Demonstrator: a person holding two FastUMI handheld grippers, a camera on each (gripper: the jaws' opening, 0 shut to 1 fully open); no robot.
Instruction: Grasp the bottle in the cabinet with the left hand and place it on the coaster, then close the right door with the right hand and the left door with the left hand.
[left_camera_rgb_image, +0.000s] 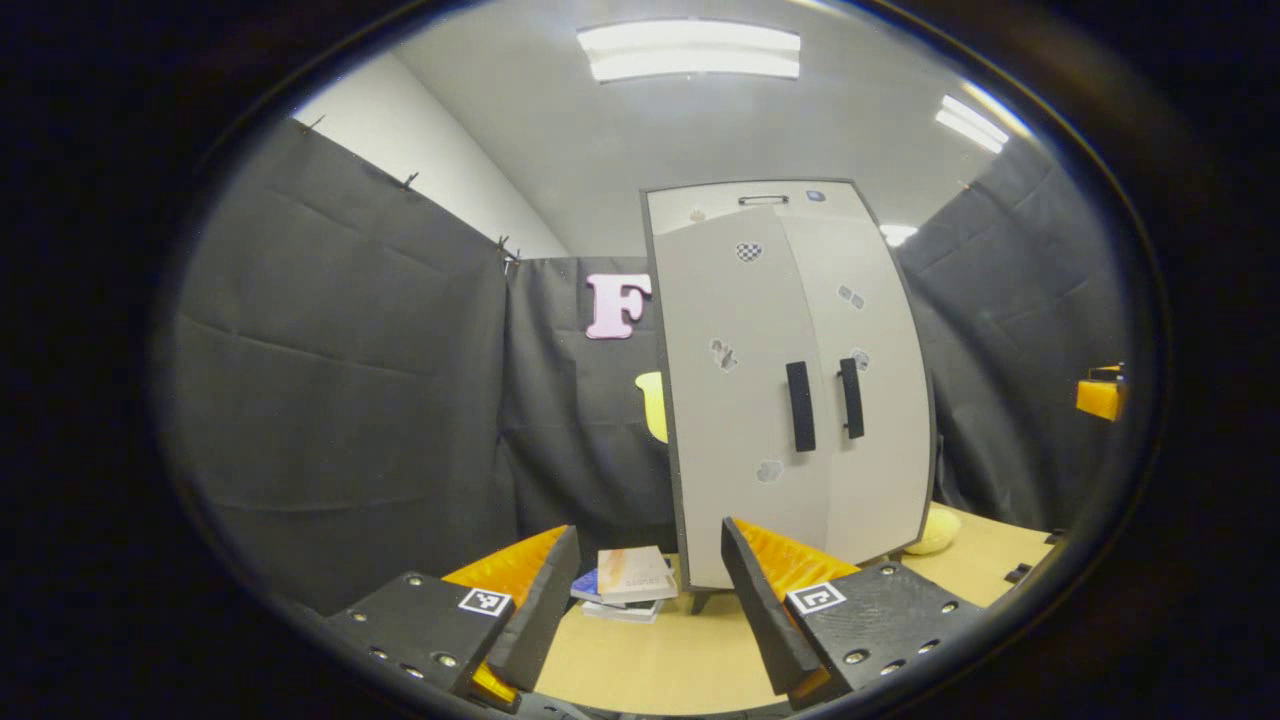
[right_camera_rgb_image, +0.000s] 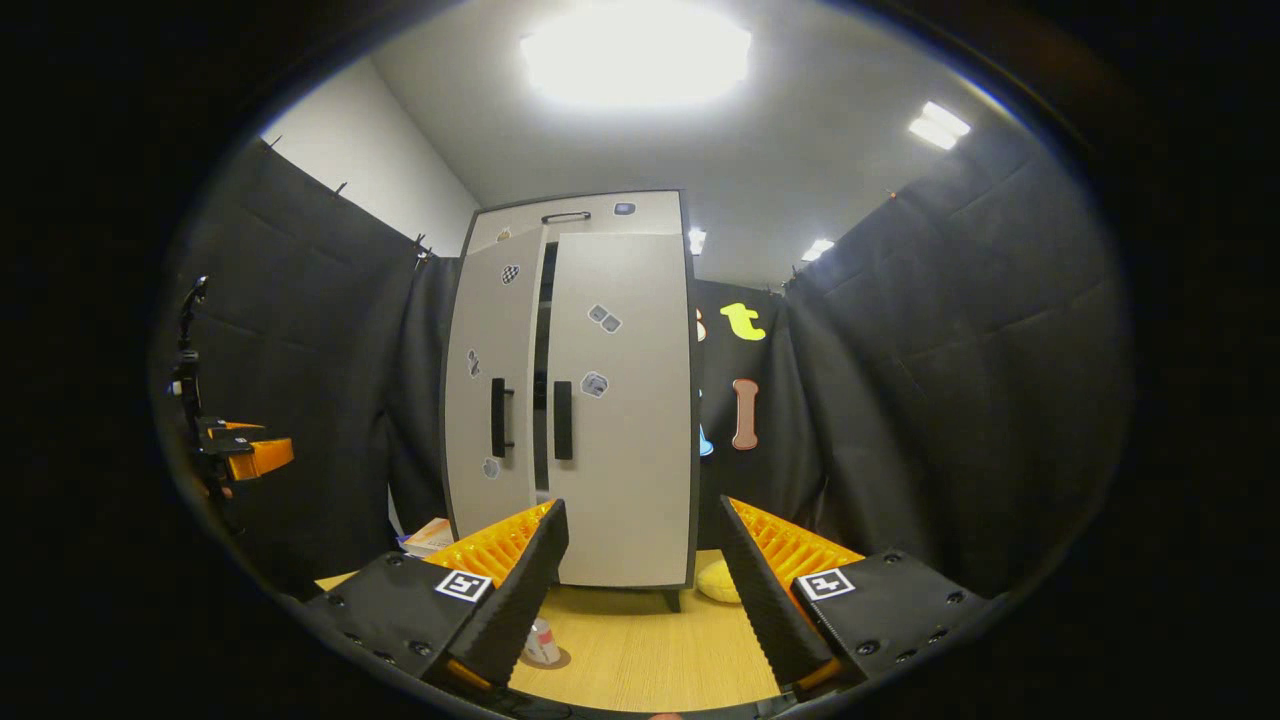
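Note:
The grey two-door cabinet (left_camera_rgb_image: 790, 400) (right_camera_rgb_image: 570, 400) stands on the wooden table. Its right door (right_camera_rgb_image: 620, 420) lies flush, while the left door (right_camera_rgb_image: 490, 400) (left_camera_rgb_image: 735, 400) stands slightly ajar, with a dark gap showing between them. A small white bottle (right_camera_rgb_image: 542, 642) stands on a round brown coaster (right_camera_rgb_image: 556, 660) on the table, partly hidden behind a finger in the right gripper view. My left gripper (left_camera_rgb_image: 648, 530) is open and holds nothing, a little back from the cabinet. My right gripper (right_camera_rgb_image: 641, 505) is open too, facing the doors. Each gripper also appears far off as an orange shape, the left gripper (right_camera_rgb_image: 245, 455) and the right gripper (left_camera_rgb_image: 1100, 395).
A stack of books (left_camera_rgb_image: 625, 585) (right_camera_rgb_image: 430, 535) lies left of the cabinet's foot. A yellow rounded object (left_camera_rgb_image: 935, 530) (right_camera_rgb_image: 720, 580) sits on the table at the cabinet's right. Bare wooden table (right_camera_rgb_image: 650, 650) lies in front of the cabinet. Black cloth walls enclose the booth.

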